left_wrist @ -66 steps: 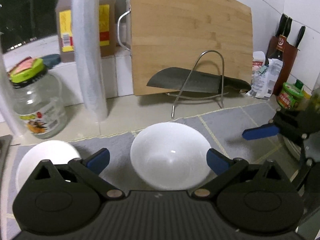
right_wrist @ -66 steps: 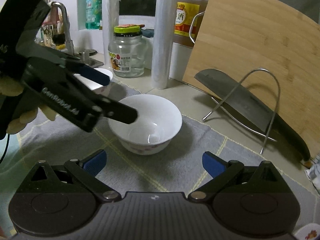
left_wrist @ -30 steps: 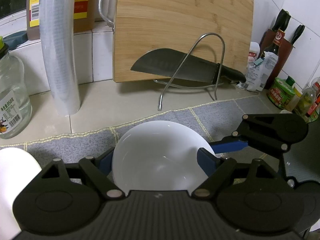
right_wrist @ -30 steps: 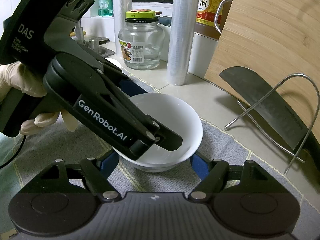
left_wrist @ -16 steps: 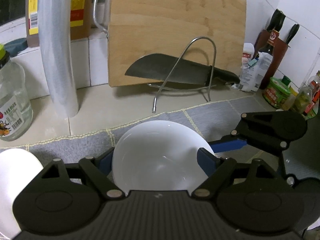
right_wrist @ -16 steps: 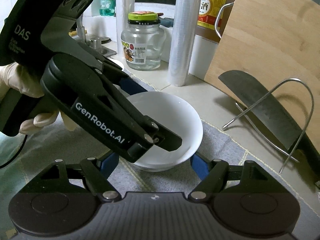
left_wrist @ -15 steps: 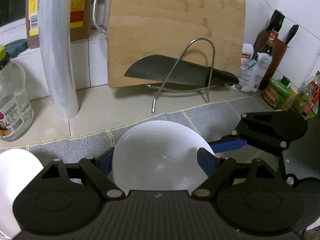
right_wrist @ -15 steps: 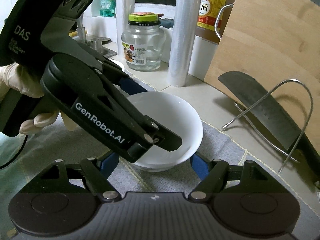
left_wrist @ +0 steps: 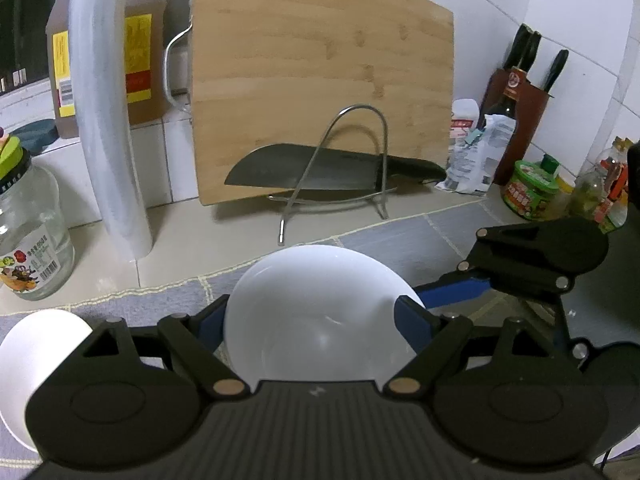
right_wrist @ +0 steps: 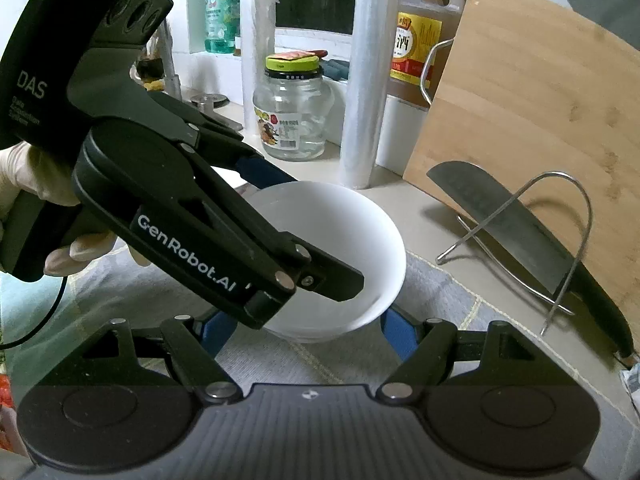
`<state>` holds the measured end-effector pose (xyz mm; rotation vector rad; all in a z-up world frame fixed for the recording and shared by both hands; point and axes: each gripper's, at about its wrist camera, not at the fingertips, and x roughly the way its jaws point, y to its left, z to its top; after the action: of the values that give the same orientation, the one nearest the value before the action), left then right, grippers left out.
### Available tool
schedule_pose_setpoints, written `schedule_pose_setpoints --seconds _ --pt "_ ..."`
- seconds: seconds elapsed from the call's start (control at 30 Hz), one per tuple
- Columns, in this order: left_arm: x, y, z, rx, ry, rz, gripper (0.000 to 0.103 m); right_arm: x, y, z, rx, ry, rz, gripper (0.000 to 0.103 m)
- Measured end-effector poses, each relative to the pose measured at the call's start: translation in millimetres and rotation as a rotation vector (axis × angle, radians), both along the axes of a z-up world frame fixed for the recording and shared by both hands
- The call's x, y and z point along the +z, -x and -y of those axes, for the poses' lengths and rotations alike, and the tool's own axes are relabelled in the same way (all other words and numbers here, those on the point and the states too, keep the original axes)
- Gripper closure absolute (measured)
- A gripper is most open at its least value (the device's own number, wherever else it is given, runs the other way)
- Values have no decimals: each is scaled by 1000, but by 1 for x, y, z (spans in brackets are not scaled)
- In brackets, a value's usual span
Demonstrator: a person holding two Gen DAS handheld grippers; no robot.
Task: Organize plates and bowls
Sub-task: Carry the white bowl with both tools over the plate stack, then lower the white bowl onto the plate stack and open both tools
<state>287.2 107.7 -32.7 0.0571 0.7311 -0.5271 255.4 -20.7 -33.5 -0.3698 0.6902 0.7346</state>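
Where the bowl (left_wrist: 316,280) is: between both tools at once, over the grey mat (left_wrist: 400,236), white, mouth up. Whether its foot touches the mat cannot be told, as the tool bodies cover it.
Left gripper (left_wrist: 316,322): clamped on the bowl, one blue pad pressed to each side of the wall just under the rim. Its own black body cuts off the bowl's near edge.
Right gripper (right_wrist: 306,330): closed round the same bowl lower down. Its right pad meets the wall; its left pad is partly behind the left gripper, so that contact is not seen.
Hand (right_wrist: 24,176): gloved, on the left gripper's handle, mostly hidden by the housing.
Second bowl (left_wrist: 36,360): white, on the mat at the far left, half covered by the left gripper and cut by the frame edge.
Board (left_wrist: 320,100): wooden, leaning upright against the wall behind the mat.
Cleaver (left_wrist: 312,168): lying across a wire rack (left_wrist: 360,107) in front of the board; its handle end is dark and hard to read.
Jar (left_wrist: 28,240): glass, green lid, left of the mat, cropped at the frame edge.
Roll (left_wrist: 104,100): clear film, standing beside the jar, top out of frame.
Right corner: bottles and tubs, too small and dim to name.
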Motion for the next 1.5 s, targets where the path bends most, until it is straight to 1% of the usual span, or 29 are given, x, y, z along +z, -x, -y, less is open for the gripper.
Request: schedule_pose_setpoints --seconds 0.3,0.57,0.87,1.17,1.5 --pt "10 26 11 -9 5 22 18 10 26 14 -4 -10 5 21" --pt "13 51 21 -20 9 21 18 11 48 26 -4 -10 -3 21" --pt "10 73 32 -31 18 2 18 10 69 38 -9 -3 -11 21" --pt "4 86 41 -45 30 -18 18 6 83 47 -11 21 -21 21" --pt "2 97 46 -56 61 -43 17 6 94 57 -12 28 -52 21"
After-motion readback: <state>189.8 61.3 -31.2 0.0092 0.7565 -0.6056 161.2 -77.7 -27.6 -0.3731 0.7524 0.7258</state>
